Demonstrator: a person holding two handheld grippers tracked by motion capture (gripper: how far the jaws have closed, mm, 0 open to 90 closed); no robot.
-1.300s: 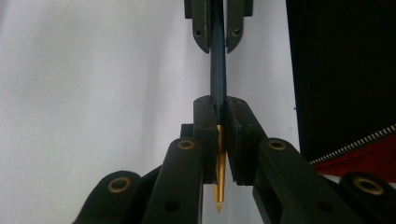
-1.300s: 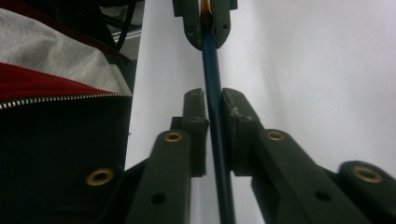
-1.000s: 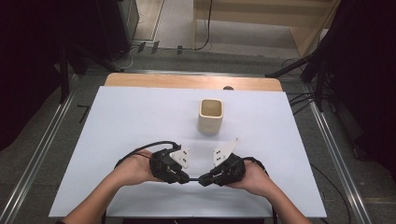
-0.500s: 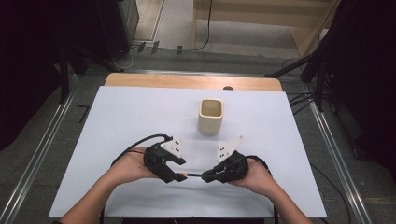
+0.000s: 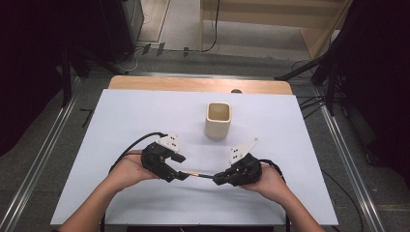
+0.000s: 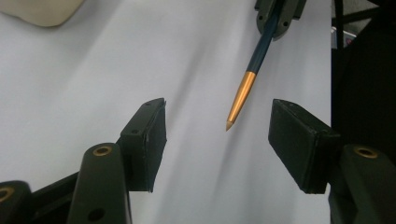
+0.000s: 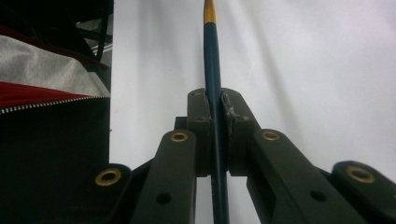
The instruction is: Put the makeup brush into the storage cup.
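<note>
A dark blue pen (image 5: 202,176) with a gold tip hangs low over the white table (image 5: 145,111), near its front. My right gripper (image 5: 218,178) is shut on the pen's barrel, which runs between its pads (image 7: 215,100) and on up to the pen (image 7: 212,56). My left gripper (image 5: 182,175) faces it from the left. Its jaws have just been opening and stand wide apart (image 6: 217,112). The pen's gold tip (image 6: 240,100) points into that gap and touches neither pad.
A cream square cup (image 5: 218,120) stands upright behind the grippers at mid table; its edge shows as the cup (image 6: 42,9) in the left gripper view. Cables loop behind both hands. A wooden strip (image 5: 193,84) runs along the table's far edge.
The left gripper's jaws opened off the pen's tip and the left hand drew away to the left. The right gripper kept its hold on the pen and stayed put.
</note>
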